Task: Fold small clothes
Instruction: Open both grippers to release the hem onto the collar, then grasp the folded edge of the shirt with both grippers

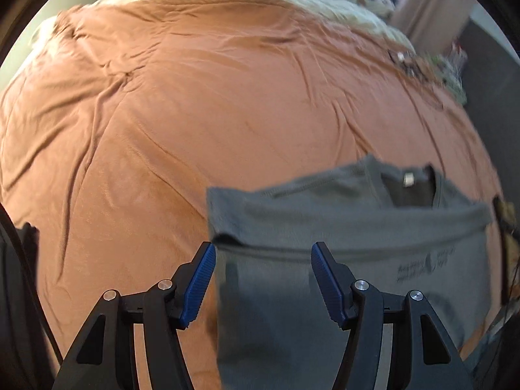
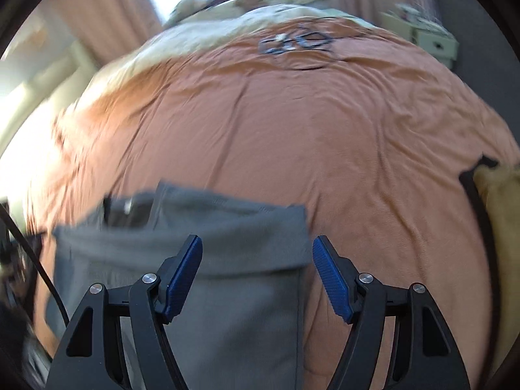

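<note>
Bed with orange sheet point(image 1: 201, 104), grey t-shirt point(image 1: 357, 227) partly folded near its front edge, collar away, left gripper point(image 1: 263, 279) wide and empty over shirt's left edge, right gripper point(image 2: 258, 276) wide, empty, over its right edge

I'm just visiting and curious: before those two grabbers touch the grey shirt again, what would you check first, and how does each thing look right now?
1. Left gripper open and holding nothing: ok.
2. Right gripper open and holding nothing: ok.
3. Grey shirt lying on the orange bedspread, sides folded in: ok.
4. Each gripper lined up over a shirt side edge: ok, left over the left edge, right over the right edge.
5. Shirt flat and smooth: cannot tell, the pictures are blurred.
6. Cables far from the shirt: ok.
</note>
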Demonstrator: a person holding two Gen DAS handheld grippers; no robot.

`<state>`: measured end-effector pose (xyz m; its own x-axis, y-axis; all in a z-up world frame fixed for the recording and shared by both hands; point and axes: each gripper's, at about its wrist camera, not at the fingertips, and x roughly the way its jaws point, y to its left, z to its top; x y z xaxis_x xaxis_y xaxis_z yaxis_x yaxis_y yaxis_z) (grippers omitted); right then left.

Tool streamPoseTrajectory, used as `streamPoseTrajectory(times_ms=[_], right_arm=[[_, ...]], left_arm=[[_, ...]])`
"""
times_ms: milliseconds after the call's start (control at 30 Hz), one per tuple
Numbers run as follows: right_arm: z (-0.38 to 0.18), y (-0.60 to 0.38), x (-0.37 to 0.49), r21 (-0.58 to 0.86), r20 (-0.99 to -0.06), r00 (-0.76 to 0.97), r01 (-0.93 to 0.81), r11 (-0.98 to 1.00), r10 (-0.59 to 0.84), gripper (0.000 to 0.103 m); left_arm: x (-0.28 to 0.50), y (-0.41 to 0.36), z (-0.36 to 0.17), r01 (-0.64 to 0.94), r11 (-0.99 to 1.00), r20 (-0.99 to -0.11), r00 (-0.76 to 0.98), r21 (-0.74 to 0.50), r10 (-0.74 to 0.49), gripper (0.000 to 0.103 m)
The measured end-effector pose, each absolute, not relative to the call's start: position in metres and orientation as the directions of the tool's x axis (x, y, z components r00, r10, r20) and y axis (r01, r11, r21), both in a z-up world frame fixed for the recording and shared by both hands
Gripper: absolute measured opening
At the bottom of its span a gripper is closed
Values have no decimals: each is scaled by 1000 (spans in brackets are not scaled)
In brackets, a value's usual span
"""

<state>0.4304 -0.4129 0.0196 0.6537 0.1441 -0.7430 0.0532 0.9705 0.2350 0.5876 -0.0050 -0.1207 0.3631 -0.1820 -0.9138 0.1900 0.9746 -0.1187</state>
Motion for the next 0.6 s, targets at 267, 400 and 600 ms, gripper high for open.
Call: streamPoseTrajectory(times_ms=[267, 400, 600], right_arm=[[19, -372, 431, 93, -816, 567, -62, 994, 112, 69], [8, -356, 447, 59, -859, 504, -76, 995, 90, 69], [-18, -334, 484, -48, -898, 439, -80, 996, -8, 68]], left_arm=[[561, -51, -147, 379, 917, -945, 326, 125, -5, 63], [563, -64, -170, 405, 894, -953, 295, 192, 70, 63], [581, -74, -193, 403, 881, -945, 302, 246, 125, 64]])
